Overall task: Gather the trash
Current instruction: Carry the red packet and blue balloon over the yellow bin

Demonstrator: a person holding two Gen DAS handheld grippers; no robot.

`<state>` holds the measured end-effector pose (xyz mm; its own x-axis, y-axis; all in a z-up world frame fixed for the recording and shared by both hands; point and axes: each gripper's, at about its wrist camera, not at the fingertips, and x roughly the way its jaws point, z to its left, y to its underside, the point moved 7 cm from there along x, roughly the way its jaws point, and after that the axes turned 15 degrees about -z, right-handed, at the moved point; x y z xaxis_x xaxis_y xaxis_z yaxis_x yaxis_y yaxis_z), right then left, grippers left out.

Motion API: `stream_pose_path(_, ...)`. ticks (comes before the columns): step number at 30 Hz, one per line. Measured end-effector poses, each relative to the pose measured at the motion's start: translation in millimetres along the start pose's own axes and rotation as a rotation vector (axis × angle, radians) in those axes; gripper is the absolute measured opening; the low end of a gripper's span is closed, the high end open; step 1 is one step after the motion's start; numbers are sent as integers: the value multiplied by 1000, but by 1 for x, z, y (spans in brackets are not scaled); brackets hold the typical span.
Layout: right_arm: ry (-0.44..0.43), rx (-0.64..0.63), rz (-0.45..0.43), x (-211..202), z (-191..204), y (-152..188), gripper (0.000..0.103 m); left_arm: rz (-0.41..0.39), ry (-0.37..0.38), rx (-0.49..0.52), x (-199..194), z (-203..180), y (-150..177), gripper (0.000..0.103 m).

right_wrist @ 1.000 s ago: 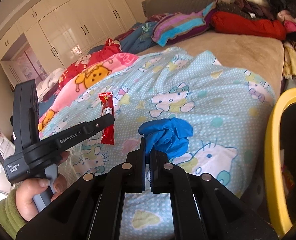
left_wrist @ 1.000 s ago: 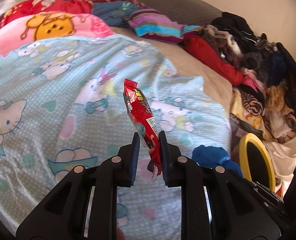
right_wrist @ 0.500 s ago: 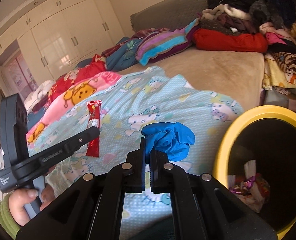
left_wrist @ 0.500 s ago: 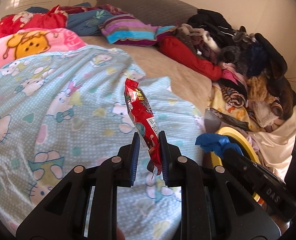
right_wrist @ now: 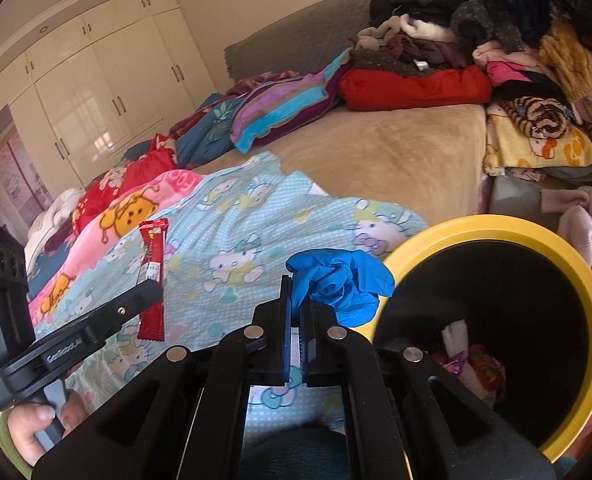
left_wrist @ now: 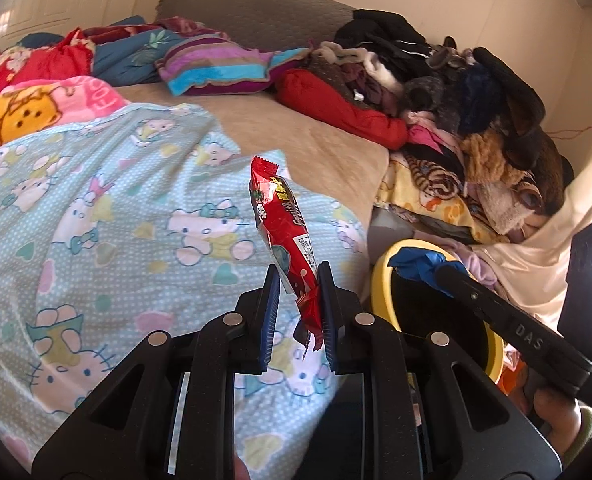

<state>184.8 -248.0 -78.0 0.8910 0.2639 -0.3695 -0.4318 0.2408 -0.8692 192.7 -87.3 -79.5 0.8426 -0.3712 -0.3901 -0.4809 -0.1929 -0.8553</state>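
Note:
My left gripper (left_wrist: 296,292) is shut on a red snack wrapper (left_wrist: 282,224) and holds it upright above the Hello Kitty blanket (left_wrist: 96,216). The wrapper also shows in the right wrist view (right_wrist: 152,276). My right gripper (right_wrist: 296,300) is shut on a crumpled blue glove (right_wrist: 341,280), held just left of the rim of a yellow-rimmed black bin (right_wrist: 591,292). The bin holds several pieces of trash (right_wrist: 467,364). In the left wrist view the glove (left_wrist: 419,266) hangs over the bin's rim (left_wrist: 379,280).
A bed with a tan sheet (right_wrist: 395,152) lies ahead. Piled clothes (left_wrist: 455,100) rise at the right, beyond the bin. Folded blankets and a striped pillow (left_wrist: 220,64) lie at the back. White wardrobes (right_wrist: 96,92) stand far left.
Both grippers have moved right toward the bin with their loads. The bin's opening now fills more of the right wrist view, and the glove has reached its rim.

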Motion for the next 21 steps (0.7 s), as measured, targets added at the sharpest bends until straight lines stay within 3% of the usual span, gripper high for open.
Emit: stream_pose_path(21, 119, 91, -77, -35, -72, -26, 3, 37, 128, 131, 8, -81, 18, 14)
